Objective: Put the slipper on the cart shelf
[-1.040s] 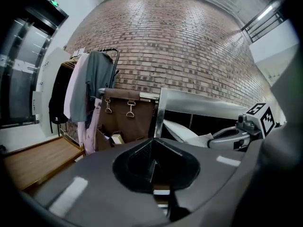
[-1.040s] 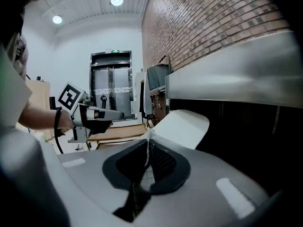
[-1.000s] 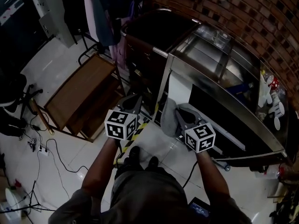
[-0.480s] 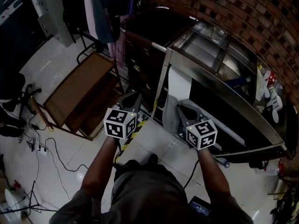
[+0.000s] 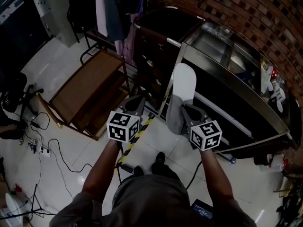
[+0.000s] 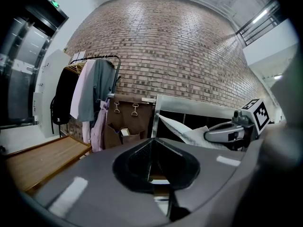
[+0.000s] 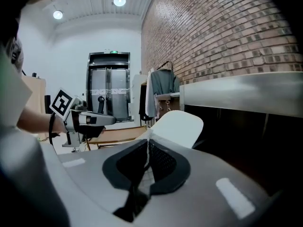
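Left tool (image 5: 136,101) is clenched with nothing in it; in the left gripper view its jaws (image 6: 151,142) meet at the tips with nothing between them, and it points over the white floor (image 5: 61,60) toward a brown hanging organizer (image 6: 127,118). Far left on the floor lie cables (image 5: 45,150). A low wooden shelf unit (image 5: 85,93) stands left of and beyond the left tool, apart from it. Above that, at the top of the head view, a clothes rack with garments (image 5: 111,8) stands against the brick wall (image 5: 246,8). Yellow-black tape (image 5: 139,129) runs on the floor between the two tools. Right tool (image 5: 182,109) is clamped on the slipper (image 5: 183,82); the right gripper view shows the jaws (image 7: 147,143) pinching a thin edge of it, with the white sole (image 7: 177,126) sticking out past the tips. The slipper is up in the air, sole toward the head camera, in front of the corner post of the steel cart (image 5: 213,46) and not yet on any shelf. From the left gripper view, the slipper (image 6: 189,132) and right tool (image 6: 222,135) sit just in front of the cart's dark open side. Small items at the cart's far right end are too dim to name.
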A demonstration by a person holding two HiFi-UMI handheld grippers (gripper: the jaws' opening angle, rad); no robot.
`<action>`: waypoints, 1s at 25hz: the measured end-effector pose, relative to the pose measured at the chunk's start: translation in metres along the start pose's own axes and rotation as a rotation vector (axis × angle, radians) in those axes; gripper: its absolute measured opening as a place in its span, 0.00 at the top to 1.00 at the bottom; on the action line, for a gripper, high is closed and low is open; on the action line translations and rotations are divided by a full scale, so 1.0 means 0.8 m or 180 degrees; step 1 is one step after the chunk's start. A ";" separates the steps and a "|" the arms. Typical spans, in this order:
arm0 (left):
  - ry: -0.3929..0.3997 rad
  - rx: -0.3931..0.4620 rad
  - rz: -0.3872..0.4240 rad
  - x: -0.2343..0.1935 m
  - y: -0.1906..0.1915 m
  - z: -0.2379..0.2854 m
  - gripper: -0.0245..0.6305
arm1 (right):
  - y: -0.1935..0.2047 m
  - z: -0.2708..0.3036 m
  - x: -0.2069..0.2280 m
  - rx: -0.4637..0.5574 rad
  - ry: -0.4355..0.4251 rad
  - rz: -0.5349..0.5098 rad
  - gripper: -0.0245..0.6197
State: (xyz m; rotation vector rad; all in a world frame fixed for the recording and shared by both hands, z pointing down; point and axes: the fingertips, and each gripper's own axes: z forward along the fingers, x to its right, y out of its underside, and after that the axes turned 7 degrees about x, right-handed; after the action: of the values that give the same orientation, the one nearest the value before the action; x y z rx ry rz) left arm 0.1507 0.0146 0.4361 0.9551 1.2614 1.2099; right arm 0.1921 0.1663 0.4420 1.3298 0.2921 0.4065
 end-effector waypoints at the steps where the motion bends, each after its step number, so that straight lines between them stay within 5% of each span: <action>1: -0.0024 -0.0001 -0.0005 -0.004 0.002 -0.010 0.95 | 0.001 0.002 -0.013 0.0005 -0.0040 -0.0004 0.95; 25: -0.1071 0.0268 -0.0164 -0.163 -0.006 -0.190 0.95 | -0.038 0.149 -0.223 0.0040 -0.1307 -0.0388 0.95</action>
State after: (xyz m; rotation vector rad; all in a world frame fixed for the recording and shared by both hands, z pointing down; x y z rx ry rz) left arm 0.0120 -0.1297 0.4365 1.1282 1.0669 0.9160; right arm 0.0875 -0.0234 0.4344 1.3661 0.0317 0.0244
